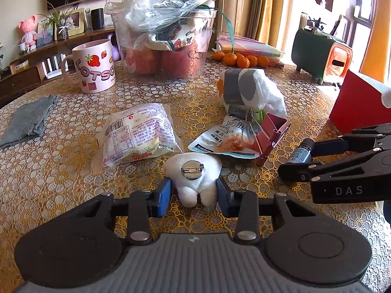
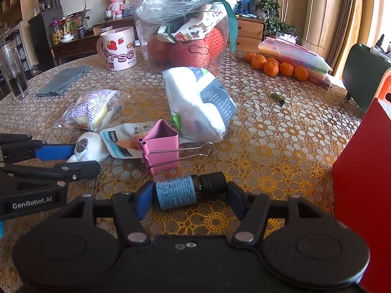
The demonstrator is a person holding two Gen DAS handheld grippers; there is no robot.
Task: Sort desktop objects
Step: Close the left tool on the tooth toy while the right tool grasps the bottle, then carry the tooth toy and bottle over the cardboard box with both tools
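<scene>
On the lace-patterned table [image 1: 73, 171], the left gripper [image 1: 193, 190] is clamping a white plush badge [image 1: 193, 173] between its blue pads, pin side up. Just beside it, the right gripper [image 2: 190, 195] is gripping a small dark bottle [image 2: 185, 190] end to end, base against one pad and cap against the other, lying flat. A pink binder clip [image 2: 161, 146] and a snack pouch [image 2: 124, 141] are lying between both items and a clear tub [image 1: 163, 48] behind.
</scene>
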